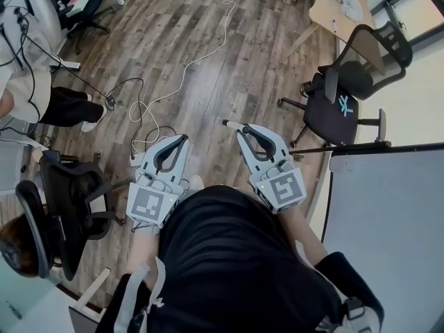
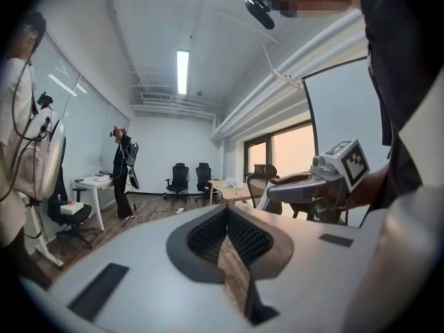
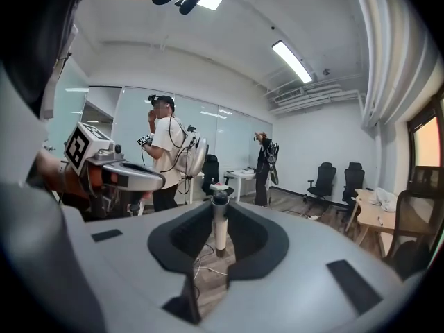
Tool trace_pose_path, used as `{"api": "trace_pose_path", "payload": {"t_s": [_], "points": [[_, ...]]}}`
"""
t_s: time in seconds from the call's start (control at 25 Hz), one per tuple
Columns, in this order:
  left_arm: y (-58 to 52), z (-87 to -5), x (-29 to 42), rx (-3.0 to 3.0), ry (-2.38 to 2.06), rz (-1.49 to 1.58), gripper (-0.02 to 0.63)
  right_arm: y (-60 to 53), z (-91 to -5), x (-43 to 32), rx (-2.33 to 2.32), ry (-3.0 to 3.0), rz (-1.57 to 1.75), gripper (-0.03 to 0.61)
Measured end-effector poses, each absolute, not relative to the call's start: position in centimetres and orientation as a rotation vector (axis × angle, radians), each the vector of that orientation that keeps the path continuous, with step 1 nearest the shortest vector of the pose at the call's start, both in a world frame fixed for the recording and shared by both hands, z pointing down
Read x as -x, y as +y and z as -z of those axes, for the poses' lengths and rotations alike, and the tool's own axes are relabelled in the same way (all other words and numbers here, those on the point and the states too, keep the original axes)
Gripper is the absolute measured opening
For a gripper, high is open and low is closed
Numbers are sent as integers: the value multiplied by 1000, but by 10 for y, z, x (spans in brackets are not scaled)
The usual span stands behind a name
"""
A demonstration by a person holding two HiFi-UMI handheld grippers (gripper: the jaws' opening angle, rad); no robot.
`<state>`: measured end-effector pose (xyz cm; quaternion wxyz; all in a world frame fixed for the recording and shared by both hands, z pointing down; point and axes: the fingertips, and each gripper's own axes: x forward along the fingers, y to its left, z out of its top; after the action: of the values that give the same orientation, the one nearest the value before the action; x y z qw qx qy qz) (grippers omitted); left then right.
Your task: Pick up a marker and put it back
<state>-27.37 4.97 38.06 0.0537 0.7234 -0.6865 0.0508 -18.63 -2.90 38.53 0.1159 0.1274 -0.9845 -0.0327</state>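
A white marker with a dark cap point(image 1: 232, 125) sticks out to the left from the tips of my right gripper point(image 1: 244, 130), which is shut on it. In the right gripper view the marker point(image 3: 220, 229) stands upright between the dark pads point(image 3: 248, 236), cap up. My left gripper point(image 1: 182, 139) hangs beside it, shut with nothing between its jaws; the left gripper view shows its jaws point(image 2: 225, 212) meeting at the tips. Both grippers are held at waist height over the wooden floor point(image 1: 208, 33). The right gripper point(image 2: 316, 184) also shows in the left gripper view.
A whiteboard point(image 1: 388, 220) stands at the right. A black office chair point(image 1: 347, 96) is ahead right, another chair point(image 1: 62, 207) at the left. White and black cables point(image 1: 163, 92) lie on the floor. A wooden table point(image 1: 340, 9) is far right. Another person point(image 3: 166, 155) stands nearby.
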Motion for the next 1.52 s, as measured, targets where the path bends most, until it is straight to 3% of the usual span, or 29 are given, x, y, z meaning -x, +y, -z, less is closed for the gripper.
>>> {"api": "trace_pose_path", "payload": {"t_s": [0.8, 1.52], "points": [[52, -378, 269, -2233, -2035, -163, 9, -17, -381, 186, -385, -2897, 78, 77], [4, -387, 202, -2349, -1892, -203, 9, -91, -373, 86, -747, -2860, 73, 77]]}}
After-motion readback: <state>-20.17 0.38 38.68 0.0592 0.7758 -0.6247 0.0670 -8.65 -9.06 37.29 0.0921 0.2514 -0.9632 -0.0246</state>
